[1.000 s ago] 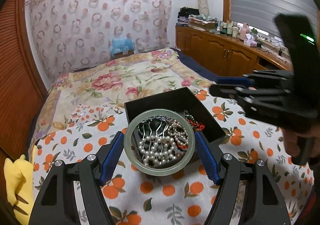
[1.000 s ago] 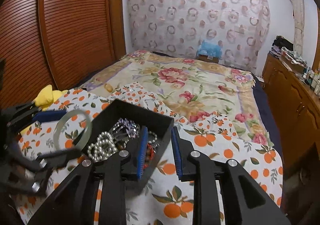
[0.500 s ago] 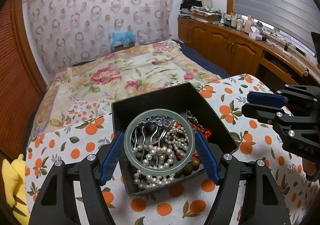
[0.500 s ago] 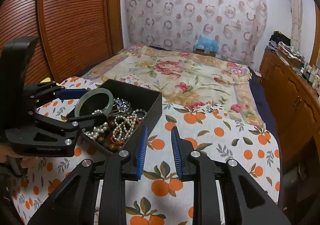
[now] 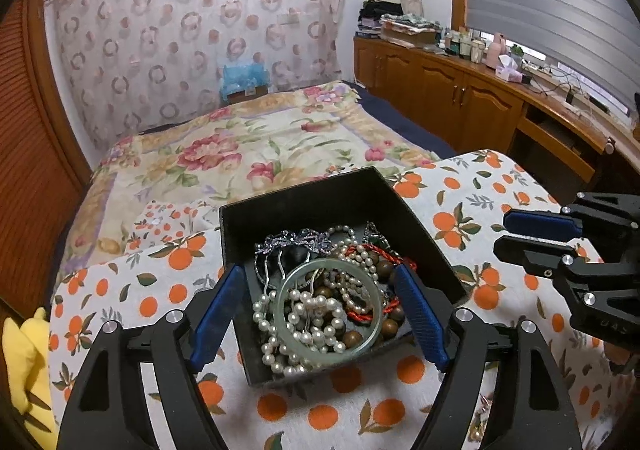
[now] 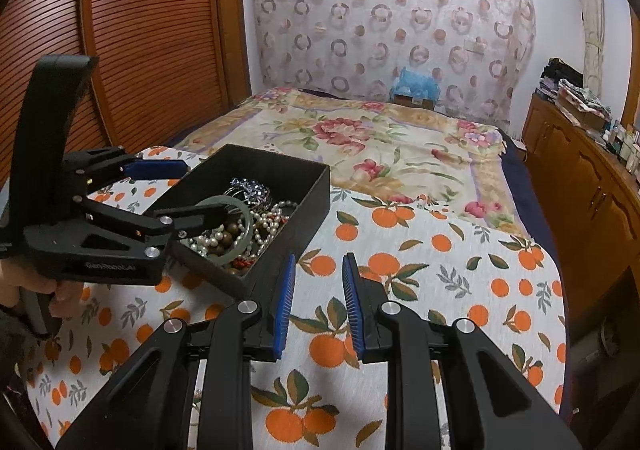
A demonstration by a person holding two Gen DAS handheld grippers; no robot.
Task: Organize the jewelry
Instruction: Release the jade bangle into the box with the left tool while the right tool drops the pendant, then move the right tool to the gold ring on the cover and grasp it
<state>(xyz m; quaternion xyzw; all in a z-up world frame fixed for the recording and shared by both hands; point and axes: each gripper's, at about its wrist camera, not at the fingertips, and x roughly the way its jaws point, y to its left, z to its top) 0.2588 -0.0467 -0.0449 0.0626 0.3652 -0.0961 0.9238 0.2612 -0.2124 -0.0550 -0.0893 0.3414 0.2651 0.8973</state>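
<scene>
— Where's the bangle?
— In the box, on the pearls; left claw spread wide around it, gripping nothing.
— And the right claw?
— Parted a little, empty. Lift the left one straight up, so nothing snags.

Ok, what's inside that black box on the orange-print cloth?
Inside the black box: a pale green bangle atop white pearl strands, brown wooden beads, a red cord and a purple hair comb. The box floor beneath is mostly covered.

Left gripper jaws spread wide; right gripper jaws narrowly parted.
</scene>
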